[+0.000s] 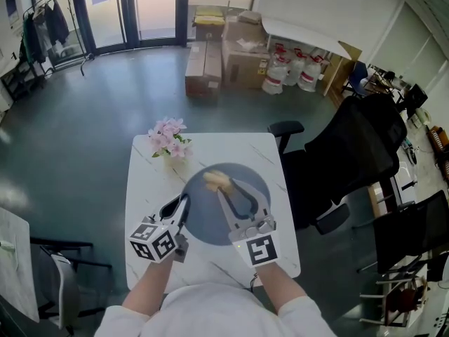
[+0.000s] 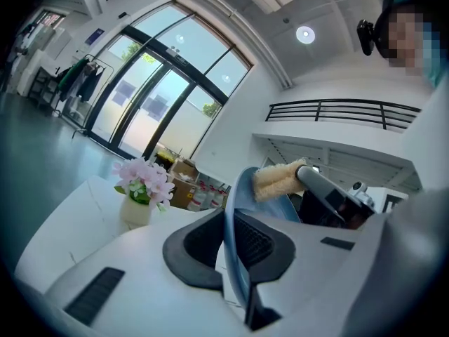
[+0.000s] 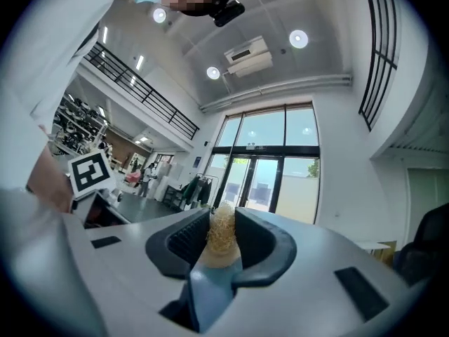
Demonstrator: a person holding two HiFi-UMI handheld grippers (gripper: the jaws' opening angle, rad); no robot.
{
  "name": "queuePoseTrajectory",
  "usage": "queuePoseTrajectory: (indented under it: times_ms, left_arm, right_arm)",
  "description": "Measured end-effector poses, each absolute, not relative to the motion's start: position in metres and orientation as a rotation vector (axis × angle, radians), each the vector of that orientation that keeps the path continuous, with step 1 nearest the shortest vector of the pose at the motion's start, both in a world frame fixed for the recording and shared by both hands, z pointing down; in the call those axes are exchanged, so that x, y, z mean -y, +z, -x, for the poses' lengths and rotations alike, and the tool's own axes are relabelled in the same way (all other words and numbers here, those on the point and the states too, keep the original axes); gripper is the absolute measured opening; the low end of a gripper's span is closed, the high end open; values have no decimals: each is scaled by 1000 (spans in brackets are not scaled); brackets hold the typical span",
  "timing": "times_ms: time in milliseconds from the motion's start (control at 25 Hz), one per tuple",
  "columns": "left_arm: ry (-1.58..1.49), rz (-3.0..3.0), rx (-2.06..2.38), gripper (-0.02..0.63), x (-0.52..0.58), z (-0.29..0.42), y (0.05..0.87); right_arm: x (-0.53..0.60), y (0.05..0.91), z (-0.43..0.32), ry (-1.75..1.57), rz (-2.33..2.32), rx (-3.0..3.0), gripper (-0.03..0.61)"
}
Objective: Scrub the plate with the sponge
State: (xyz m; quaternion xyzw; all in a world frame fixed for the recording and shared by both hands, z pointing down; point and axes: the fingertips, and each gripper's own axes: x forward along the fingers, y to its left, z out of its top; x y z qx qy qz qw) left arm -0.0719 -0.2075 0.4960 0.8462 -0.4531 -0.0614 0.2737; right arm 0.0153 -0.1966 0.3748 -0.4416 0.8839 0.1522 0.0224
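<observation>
– Fingers [image 2: 193, 251] on our left gripper [image 2: 231, 241] are clamped shut on the near-left rim of the plate [image 1: 203, 225], with the edge right between the pads. So that side's just the anchor?

– Yep, we reckon so. Our right gripper [image 1: 226, 188] is the working one. Its fingers [image 3: 175, 241] are squeezed onto the sponge [image 1: 216, 180], which pokes out past the tips and sits against the plate's face.

– Where on the plate though?

– Far part, a bit left of centre. The right gripper reaches in from the near right, across the plate, so nearly all the bare face lies between the sponge and us. Sponge's long axis runs roughly side to side, across the fingers. Our guess is the next stroke wants to pull back toward us or sweep sideways, with the left side bracing.

– How's the plate look?

– Round, blue-grey, smooth, thin rim. No obvious grime that we can see. Sponge is pale yellow and fibrous, loofah-ish. We can't tell whether the plate is flat on the bench [image 1: 144, 188] or tipped up a little.

– Anything in the way further out?

– Pink flowers [image 1: 168, 135] at the bench's far-left corner, apart from the plate. Black office chair [image 1: 351, 153] off right, cardboard boxes [image 1: 224, 55] way back on the floor.
</observation>
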Motion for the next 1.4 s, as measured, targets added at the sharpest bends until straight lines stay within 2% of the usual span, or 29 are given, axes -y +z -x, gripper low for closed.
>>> queuePoseTrajectory:
  times_ms: [280,440,720,960,1400]
  left_arm:
    - [-214,-2251,1220,44,219,77,494]
    - [-248,-2234,1258,45,232,87,489]
    - [-294,-2228,1311,44,251,98,477]
    - [-312,-2223,1332,44,255,103,473]
    - [-302,-2192,1347,44,255,106,483]
  right_arm:
    - [208,384,-95,489,1684,-2649,120]
    - [190,415,-114,420,1762,-2675,120]
    - [154,456,-68,282,1604,-2807,120]
    - [137,460,-21,293,1410,-2905,120]
    - [142,435,-45,217,1486,-2778,120]
